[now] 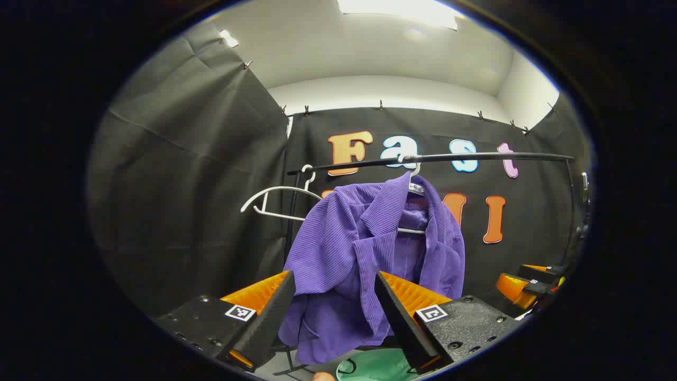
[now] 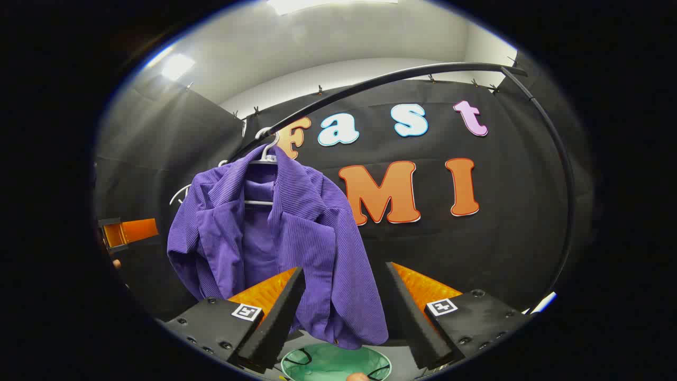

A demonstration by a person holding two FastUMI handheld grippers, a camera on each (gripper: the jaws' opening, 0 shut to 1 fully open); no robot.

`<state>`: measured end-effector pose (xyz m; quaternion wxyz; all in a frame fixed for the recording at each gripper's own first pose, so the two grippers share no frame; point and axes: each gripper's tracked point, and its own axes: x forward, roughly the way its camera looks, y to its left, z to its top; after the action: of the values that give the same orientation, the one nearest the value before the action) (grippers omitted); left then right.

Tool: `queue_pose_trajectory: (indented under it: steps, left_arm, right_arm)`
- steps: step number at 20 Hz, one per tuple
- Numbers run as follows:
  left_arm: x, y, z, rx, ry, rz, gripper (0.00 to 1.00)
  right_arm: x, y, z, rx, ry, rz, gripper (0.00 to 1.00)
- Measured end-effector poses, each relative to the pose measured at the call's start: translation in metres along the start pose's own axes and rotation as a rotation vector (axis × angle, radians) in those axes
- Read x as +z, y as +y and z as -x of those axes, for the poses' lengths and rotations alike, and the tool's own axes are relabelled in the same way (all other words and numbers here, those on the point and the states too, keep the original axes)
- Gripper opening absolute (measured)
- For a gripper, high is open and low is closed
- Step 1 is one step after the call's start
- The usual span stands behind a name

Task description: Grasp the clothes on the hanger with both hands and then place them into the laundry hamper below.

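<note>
A purple ribbed jacket (image 1: 365, 254) hangs on a white hanger (image 1: 413, 174) from a black rail (image 1: 449, 157). In the left gripper view my left gripper (image 1: 334, 304) is open, its fingers framing the jacket's lower part without touching it. In the right gripper view the same jacket (image 2: 285, 233) hangs left of centre, and my right gripper (image 2: 344, 304) is open with the jacket's right hem between and beyond its fingers. The green round hamper (image 2: 336, 362) sits on the floor below; it shows as well in the left gripper view (image 1: 375, 366). The other gripper (image 1: 529, 286) appears far right.
An empty white hanger (image 1: 275, 203) hangs on the rail left of the jacket. The rail's upright (image 2: 566, 211) curves down at the right. Black cloth walls close the booth on all sides. A fingertip (image 2: 358, 377) shows at the bottom edge.
</note>
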<state>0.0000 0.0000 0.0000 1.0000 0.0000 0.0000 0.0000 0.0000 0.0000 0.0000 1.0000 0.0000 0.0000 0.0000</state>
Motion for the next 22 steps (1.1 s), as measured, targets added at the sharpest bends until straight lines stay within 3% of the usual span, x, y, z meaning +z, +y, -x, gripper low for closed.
queue_pose_trajectory:
  steps: [1, 2, 18, 19, 22]
  left_arm:
    - [0.0005, -0.0002, 0.0003, 0.001, 0.0, 0.0, 0.95]
    - [0.0009, -0.0005, 0.0014, 0.003, -0.001, 0.001, 0.92]
    - [0.0039, 0.0013, 0.0048, 0.017, -0.013, -0.004, 0.92]
    - [0.0045, 0.0014, 0.0049, 0.018, -0.014, -0.003, 0.95]
    - [0.0041, 0.0014, 0.0043, 0.026, -0.016, -0.01, 0.92]
  right_arm:
    - [-0.0001, -0.0001, -0.0003, 0.0, 0.0, 0.0, 0.98]
    - [0.0, -0.0003, 0.0002, 0.0, 0.0, 0.0, 0.98]
    - [0.0016, -0.0004, 0.0018, 0.005, -0.007, -0.003, 0.98]
    - [0.0013, -0.0001, 0.0013, 0.009, -0.006, -0.003, 0.98]
    - [0.0035, 0.0001, 0.0005, 0.017, -0.015, -0.006, 0.98]
